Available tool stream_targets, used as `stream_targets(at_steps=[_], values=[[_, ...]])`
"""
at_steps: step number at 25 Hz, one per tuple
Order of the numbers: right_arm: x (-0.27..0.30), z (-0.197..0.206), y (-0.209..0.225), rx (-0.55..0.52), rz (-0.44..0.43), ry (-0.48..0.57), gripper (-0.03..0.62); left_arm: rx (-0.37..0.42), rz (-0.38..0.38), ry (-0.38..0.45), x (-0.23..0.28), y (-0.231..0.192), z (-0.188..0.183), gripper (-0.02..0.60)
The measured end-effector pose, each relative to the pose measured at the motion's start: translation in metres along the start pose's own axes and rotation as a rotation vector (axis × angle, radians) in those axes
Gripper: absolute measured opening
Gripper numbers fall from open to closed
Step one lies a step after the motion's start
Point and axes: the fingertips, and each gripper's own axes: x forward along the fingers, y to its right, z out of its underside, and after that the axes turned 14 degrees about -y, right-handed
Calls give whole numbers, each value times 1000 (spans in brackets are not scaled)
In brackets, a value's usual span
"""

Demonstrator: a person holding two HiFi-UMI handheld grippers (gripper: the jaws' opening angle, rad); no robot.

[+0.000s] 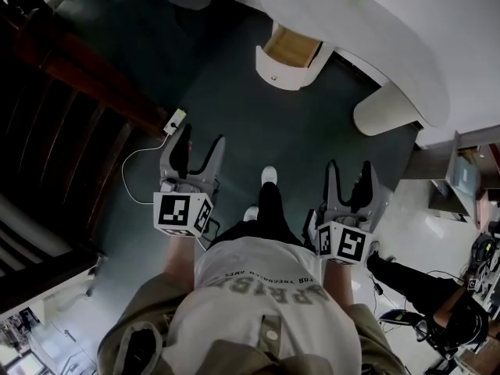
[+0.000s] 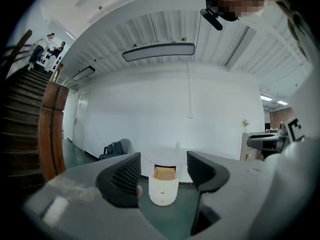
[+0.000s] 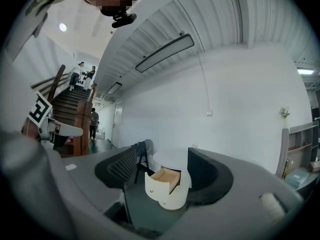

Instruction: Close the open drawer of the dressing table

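Dark green floor point(image 1: 234, 92) filled most of the head view, with a wooden staircase point(image 1: 70, 76) along the left, much of it lost in shadow. A white cable point(image 1: 129, 174) was seen lying on the floor just beside the left gripper point(image 1: 201, 143), one end hidden behind that gripper's marker cube. The left gripper was held with its jaws wide apart and nothing between them. The open drawer point(image 1: 291, 49) was seen ahead of both grippers and well apart from them. It was pulled out from the white dressing table point(image 1: 391, 37), with its wooden inside exposed. Small knobs point(image 3: 151, 191) on the curved drawer front were shown only in the gripper views and were hidden from above. The right gripper point(image 1: 349, 174) was likewise held spread wide and empty. The dressing table top was cut off at the upper edge of the head view. People point(image 3: 77, 76) on the staircase were shown only in the gripper views, too small to make out.
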Motion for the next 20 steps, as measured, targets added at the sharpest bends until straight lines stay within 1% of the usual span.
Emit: stream_targets(at_steps=[4,7,10,15,20], values=[[32,14,1,8,-12,-41,311,-5,10,-60,33,-5,16,302],[57,12,9,22,-6,-48,310,9,21,-71,60,-6,10,302],[83,1,24,30,3,-35,311,22,28,-58,90,-6,-11,302],[126,-40,53,21,18,21,310,45,26,-2,136,-7,-62,302],[169,-78,77,8,3,88,310,59,6,52,178,-8,-105,302]])
